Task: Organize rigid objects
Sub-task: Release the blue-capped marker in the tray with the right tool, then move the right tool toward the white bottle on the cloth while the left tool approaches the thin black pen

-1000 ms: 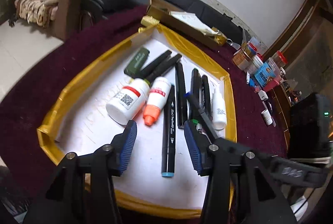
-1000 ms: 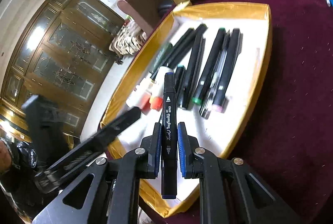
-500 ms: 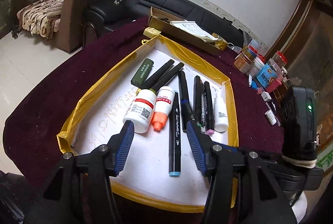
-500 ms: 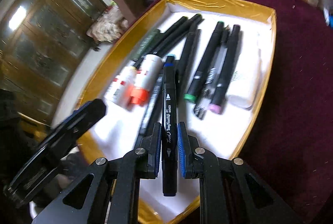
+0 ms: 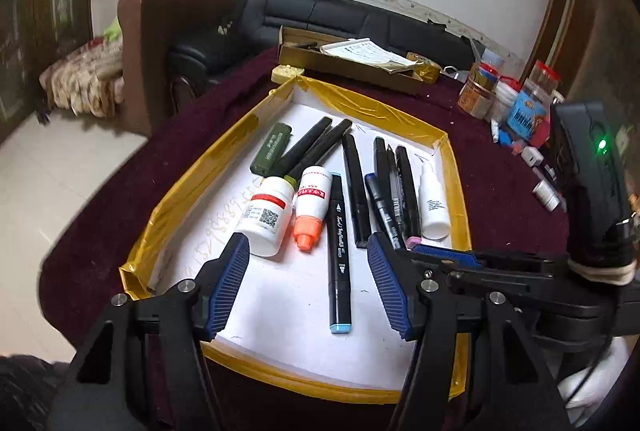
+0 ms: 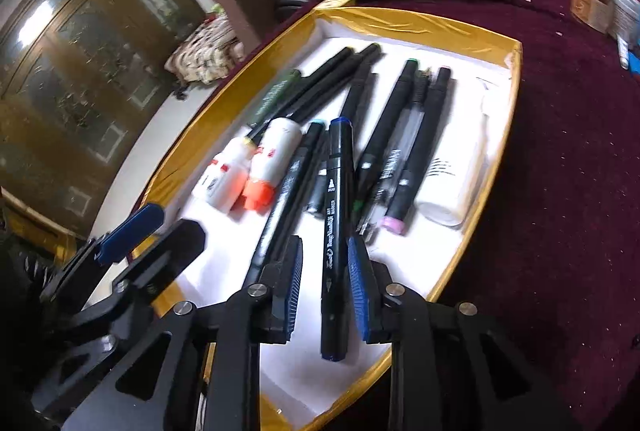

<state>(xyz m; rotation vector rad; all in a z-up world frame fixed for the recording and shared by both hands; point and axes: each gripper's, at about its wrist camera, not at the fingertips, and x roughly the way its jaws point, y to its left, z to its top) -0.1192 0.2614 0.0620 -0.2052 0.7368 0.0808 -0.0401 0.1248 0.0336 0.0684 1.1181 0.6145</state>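
A gold-taped tray (image 5: pixel 188 183) with a white floor holds several black markers, a white bottle with a red band (image 5: pixel 264 211), an orange-capped bottle (image 5: pixel 312 203), a green lighter (image 5: pixel 272 147) and a small white bottle (image 5: pixel 432 199). My left gripper (image 5: pixel 306 241) hovers over the tray's near end. Its jaws are opening and hold nothing; a light-blue-capped marker (image 5: pixel 338 251) lies below them. My right gripper (image 6: pixel 325 243) straddles a dark-blue-capped marker (image 6: pixel 334 191) that rests on the other pens. Its jaws are opening and a gap shows beside the marker.
The tray (image 6: pixel 416 27) sits on a maroon tablecloth (image 6: pixel 560 191). A flat cardboard box with papers (image 5: pixel 348 63) lies behind it. Jars and small containers (image 5: pixel 492 95) crowd the far right. A dark sofa and a brown armchair stand beyond the table.
The right jaws have parted from the dark-blue-capped marker, which now lies in the tray. The left jaws have widened, and that gripper has drawn back and up.
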